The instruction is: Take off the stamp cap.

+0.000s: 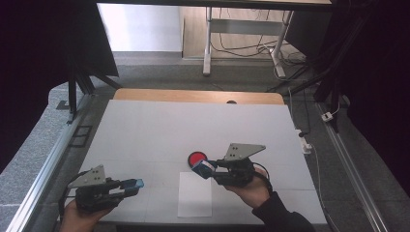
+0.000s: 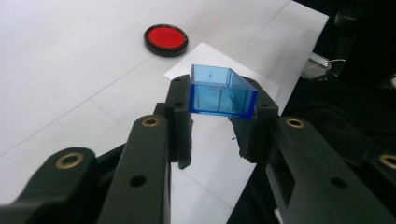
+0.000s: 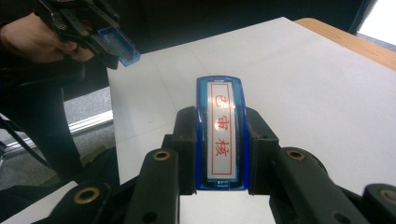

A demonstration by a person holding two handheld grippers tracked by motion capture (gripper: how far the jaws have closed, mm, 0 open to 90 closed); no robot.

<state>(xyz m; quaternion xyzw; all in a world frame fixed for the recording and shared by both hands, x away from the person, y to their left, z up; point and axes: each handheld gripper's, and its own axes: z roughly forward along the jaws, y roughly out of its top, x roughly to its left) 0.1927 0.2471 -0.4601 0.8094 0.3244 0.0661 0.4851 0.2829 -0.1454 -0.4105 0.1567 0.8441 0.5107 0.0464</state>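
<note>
The stamp (image 3: 222, 135) is a narrow blue body with rounded ends; its white label carries 3 red characters inside a red frame. It is clamped by its long sides in the right tool (image 1: 209, 167), off the surface, above the near middle just beside the sheet's far edge. Its cap (image 2: 222, 90), a clear blue open-topped rectangular shell, is pinched by its short ends in the left tool (image 1: 129, 185), tilted and held above the surface near the near left corner, well apart from the stamp.
</note>
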